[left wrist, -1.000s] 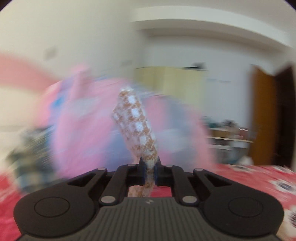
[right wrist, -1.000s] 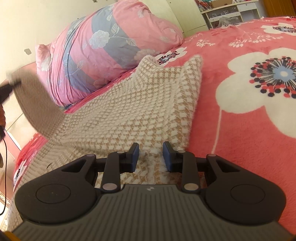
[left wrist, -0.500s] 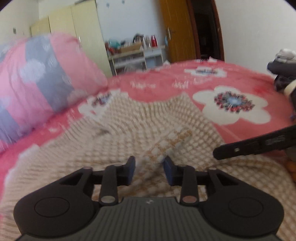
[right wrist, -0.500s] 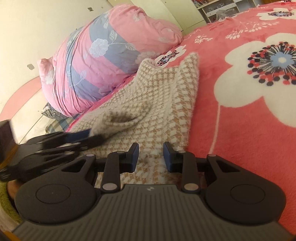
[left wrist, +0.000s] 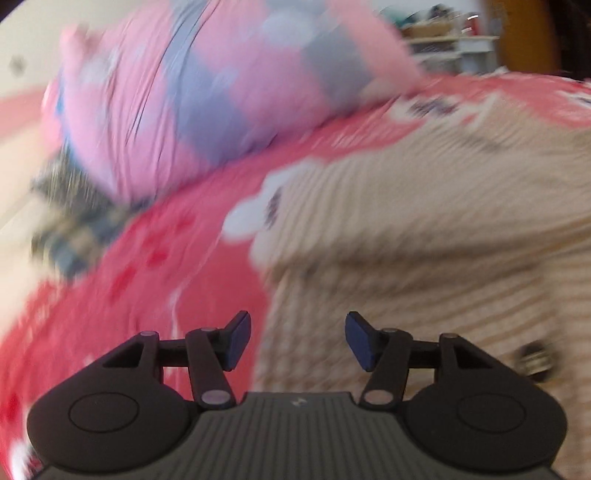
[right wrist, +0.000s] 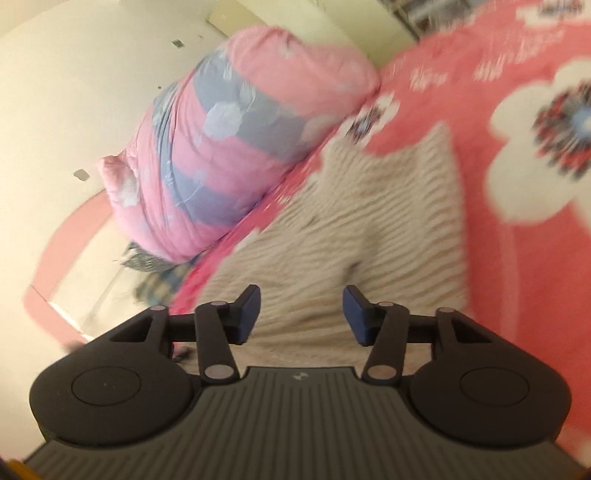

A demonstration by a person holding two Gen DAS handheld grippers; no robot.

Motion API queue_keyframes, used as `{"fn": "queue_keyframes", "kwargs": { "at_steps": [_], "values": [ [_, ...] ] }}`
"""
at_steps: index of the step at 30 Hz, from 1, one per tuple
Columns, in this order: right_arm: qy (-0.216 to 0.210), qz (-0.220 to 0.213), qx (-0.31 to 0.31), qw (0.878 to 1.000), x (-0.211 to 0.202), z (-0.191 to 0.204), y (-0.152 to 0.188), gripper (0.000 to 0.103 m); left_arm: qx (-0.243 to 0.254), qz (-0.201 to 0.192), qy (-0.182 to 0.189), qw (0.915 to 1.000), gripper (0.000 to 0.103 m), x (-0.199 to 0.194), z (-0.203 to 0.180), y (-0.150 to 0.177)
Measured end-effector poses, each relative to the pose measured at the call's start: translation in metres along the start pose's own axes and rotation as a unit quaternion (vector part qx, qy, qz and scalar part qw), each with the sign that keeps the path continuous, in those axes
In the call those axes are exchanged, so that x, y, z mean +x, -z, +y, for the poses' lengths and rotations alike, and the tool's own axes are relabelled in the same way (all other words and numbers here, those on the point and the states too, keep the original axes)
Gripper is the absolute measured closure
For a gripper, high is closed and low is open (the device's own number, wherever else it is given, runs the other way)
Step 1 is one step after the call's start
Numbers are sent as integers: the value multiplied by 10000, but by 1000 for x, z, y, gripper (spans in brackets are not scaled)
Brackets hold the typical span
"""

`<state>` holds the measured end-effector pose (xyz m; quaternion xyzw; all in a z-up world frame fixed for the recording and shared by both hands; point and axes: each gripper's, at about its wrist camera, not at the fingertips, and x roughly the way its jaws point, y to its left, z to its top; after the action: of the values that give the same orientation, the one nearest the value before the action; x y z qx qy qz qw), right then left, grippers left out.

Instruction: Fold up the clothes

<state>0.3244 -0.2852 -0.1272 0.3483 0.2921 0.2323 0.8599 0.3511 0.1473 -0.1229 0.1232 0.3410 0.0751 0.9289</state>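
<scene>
A beige and white knitted garment [left wrist: 424, 229] lies spread on the red flowered bedspread [left wrist: 155, 266]; both views are blurred by motion. My left gripper [left wrist: 297, 341] is open and empty, just above the garment's left edge. In the right wrist view the same garment [right wrist: 362, 236] lies folded lengthwise, and my right gripper [right wrist: 301, 314] is open and empty above its near end.
A rolled pink and grey-blue quilt [right wrist: 236, 140] lies along the wall at the bed's far side, also in the left wrist view [left wrist: 207, 88]. A checked cloth [left wrist: 70, 221] lies below it. Shelves and a wooden door [left wrist: 524, 33] stand far back.
My left gripper let go of the garment's sleeve, opened wide and swung left toward the garment's edge. My right gripper opened wider and tilted.
</scene>
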Motion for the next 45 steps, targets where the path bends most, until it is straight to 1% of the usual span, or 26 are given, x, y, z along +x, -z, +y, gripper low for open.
{"fn": "queue_keyframes", "kwargs": {
  "at_steps": [1,5,8,10,11,12,13,14,15,17,19,21,22,26,28,29,32,33,34,36,38,40,41,43,44,45],
  "values": [
    [28,104,147,9998,7,3,-3,51,-158,-41,36,9999,41,1,4,3],
    [758,306,506,9954,43,7,-17,50,-698,-203,179,9972,33,1,18,14],
    [1046,716,831,9884,77,-4,-22,49,-961,-213,277,9948,31,1,27,20],
    [1003,893,884,9870,95,-4,-20,51,-1135,-220,342,9927,29,2,33,25],
    [883,910,799,9887,101,2,-21,59,-1275,-212,426,9907,29,3,37,26],
    [789,860,657,9910,102,10,-22,83,-1423,-208,506,9883,29,4,41,28],
    [698,804,511,9930,102,19,-24,89,-1534,-208,560,9864,29,5,45,29],
    [608,747,365,9947,103,27,-25,90,-1639,-208,612,9844,29,6,48,30],
    [549,569,207,9967,97,37,-31,91,-1658,-211,620,9840,29,6,48,31],
    [460,145,-106,9988,81,56,-45,92,-1671,-216,623,9837,29,5,49,32],
    [393,-321,-380,9980,56,68,-56,92,-1681,-220,624,9835,29,5,49,32],
    [568,-643,-658,9941,35,70,-59,92,-1692,-222,629,9833,29,5,49,32],
    [687,-669,-722,9928,31,66,-55,92,-1701,-222,634,9831,29,5,49,32],
    [1321,-136,-615,9892,46,28,-30,92,-1680,-223,631,9835,29,4,49,30],
    [1370,-3,-459,9895,58,19,-19,92,-1677,-316,684,9830,32,-1,51,26],
    [1319,-18,-437,9903,61,20,-17,92,-1667,-411,746,9823,32,-4,53,22],
    [1172,-177,-633,9909,59,34,-22,92,-1656,-441,651,9831,32,0,55,7],
    [1159,-254,-773,9899,55,39,-24,92,-1766,-282,646,9818,28,8,57,6],
    [1150,-332,-918,9886,51,44,-25,92,-1891,-98,646,9798,27,16,60,6],
    [1171,-406,-1133,9858,46,50,-26,92,-2097,1,733,9750,26,24,61,13],
    [1415,-233,-1166,9828,54,40,-26,92,-2082,-62,764,9751,26,16,64,15],
    [1819,140,-1269,9750,72,20,-14,90,-2051,-134,791,9754,28,6,67,16],
    [1980,339,-1288,9711,80,9,-6,89,-2036,-171,804,9756,30,1,68,16],
    [1771,161,-996,9790,69,-1,-5,85,-2005,-243,831,9759,32,-8,71,17],
    [1773,142,-836,9805,61,-1,-10,79,-1989,-280,844,9760,32,-13,72,18],
    [1827,76,-756,9802,52,0,-14,77,-1999,-387,829,9755,33,-23,76,16]
  ]
}}
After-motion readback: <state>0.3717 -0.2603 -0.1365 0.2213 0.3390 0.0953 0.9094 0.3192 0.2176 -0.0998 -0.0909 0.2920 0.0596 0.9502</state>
